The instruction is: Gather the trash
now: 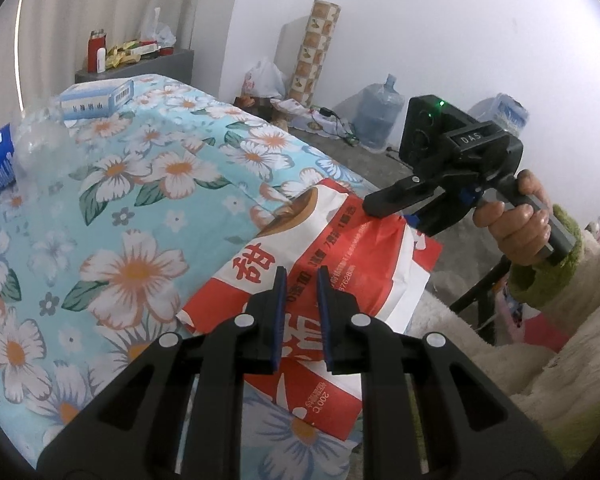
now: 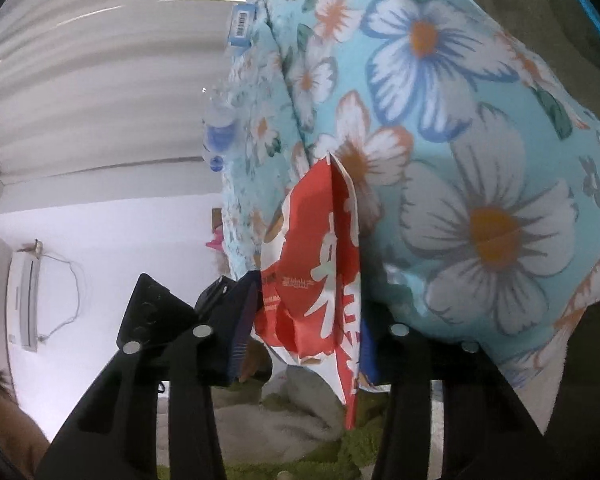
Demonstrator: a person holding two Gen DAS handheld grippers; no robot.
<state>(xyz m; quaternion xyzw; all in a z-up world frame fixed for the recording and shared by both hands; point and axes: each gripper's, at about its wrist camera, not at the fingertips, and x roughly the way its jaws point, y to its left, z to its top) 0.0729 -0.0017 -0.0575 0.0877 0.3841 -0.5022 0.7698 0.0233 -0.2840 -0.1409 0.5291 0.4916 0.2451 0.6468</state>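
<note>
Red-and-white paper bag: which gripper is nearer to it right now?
Right. The right gripper has the red-and-white paper bag between its fingers at the bag's far edge, apparently touching it. The left gripper hovers just over the bag's near part, jaws slightly apart, contact unclear.

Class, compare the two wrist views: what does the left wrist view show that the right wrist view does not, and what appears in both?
Only the left wrist view shows the right hand on its handle, the checkered roll against the wall, a water jug and a cluttered shelf.

Only the right wrist view shows the wall air conditioner.

Both show the red-and-white paper bag, the floral cloth, a blue-and-white box and a clear bottle.
</note>
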